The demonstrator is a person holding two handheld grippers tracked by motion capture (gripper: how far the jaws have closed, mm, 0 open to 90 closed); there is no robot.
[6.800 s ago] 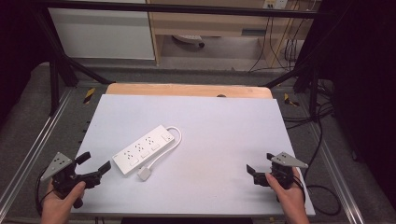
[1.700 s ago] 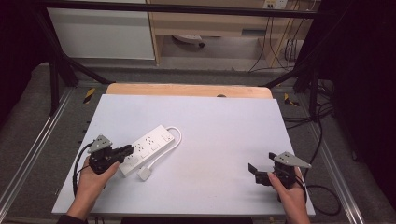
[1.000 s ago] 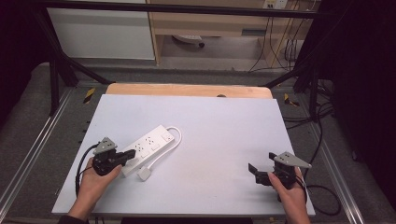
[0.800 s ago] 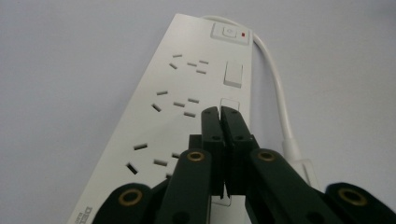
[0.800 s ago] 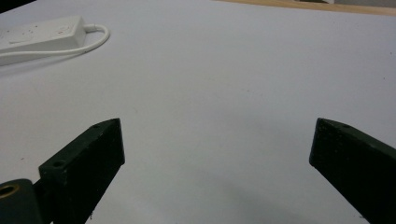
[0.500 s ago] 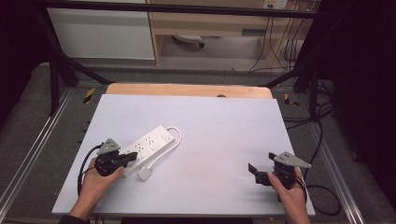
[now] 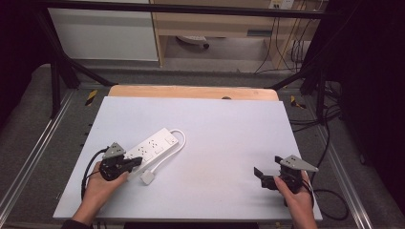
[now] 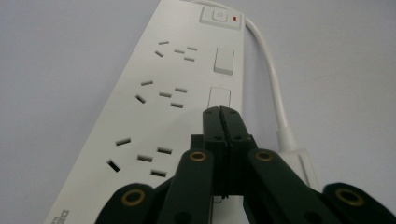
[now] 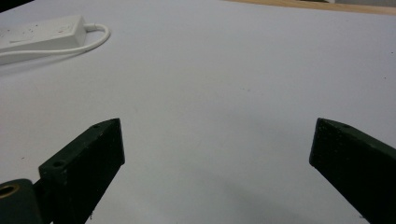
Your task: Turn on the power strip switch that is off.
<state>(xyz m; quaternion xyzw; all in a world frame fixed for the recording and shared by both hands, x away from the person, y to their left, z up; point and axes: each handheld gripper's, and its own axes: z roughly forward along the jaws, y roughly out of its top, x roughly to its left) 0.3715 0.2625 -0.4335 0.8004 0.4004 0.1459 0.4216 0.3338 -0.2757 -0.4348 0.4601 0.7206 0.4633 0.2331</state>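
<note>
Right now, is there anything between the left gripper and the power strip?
No, nothing visible. The left gripper, jaws shut, sits directly over the power strip near its rocker switches; whether it touches is unclear.

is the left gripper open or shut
Shut: in the left gripper view the left gripper has its jaws pressed together, empty, above the power strip.
</note>
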